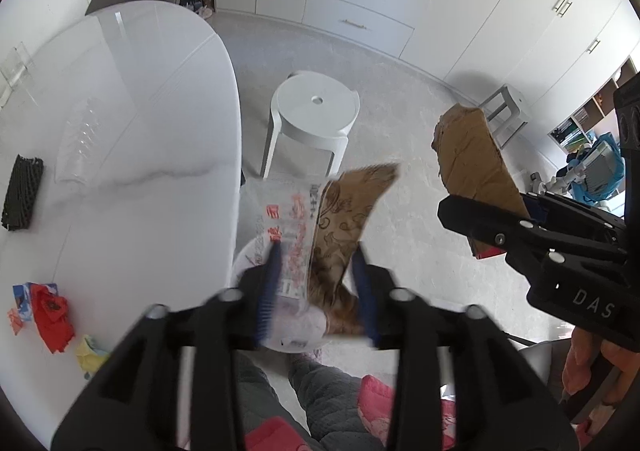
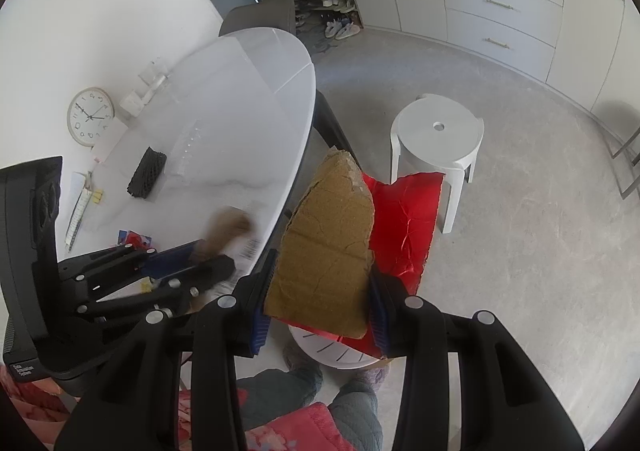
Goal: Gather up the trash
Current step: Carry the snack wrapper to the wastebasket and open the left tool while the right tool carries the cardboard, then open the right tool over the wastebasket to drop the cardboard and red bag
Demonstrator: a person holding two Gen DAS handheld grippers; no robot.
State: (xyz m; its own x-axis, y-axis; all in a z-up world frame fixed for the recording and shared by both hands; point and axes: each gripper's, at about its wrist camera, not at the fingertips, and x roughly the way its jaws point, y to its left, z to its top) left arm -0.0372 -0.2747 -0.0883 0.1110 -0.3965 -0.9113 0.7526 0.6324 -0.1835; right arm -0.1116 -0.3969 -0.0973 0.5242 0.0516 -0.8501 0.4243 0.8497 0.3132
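- My left tongs (image 1: 318, 251) stand apart at a middling width. A clear wrapper (image 1: 288, 227) with red print and a piece of brown patterned paper (image 1: 348, 207) sit between the blue pads, blurred. I see no firm pinch on either.
- Both pieces lie in the lower middle of the left view, just past the table (image 1: 140, 111) edge and over a white bin (image 2: 332, 353) on the floor.
- My right tongs (image 2: 323, 265) are clamped on a torn slab of cardboard (image 2: 324, 243), one pad on each side edge. A creased red sheet (image 2: 404, 219) lies behind it, sticking out to the right.
- In the right view the cardboard fills the centre, tilted up, with the bin's rim showing below it.
- More trash is on the table: red and blue scraps (image 1: 48, 307) at lower left of the left view, and a black mesh sleeve (image 1: 22, 193) at the left edge.
- A white stool (image 1: 316, 107) stands on the floor in the middle of the left view.
- A clock (image 2: 90, 117) leans on the wall at the left of the right view.
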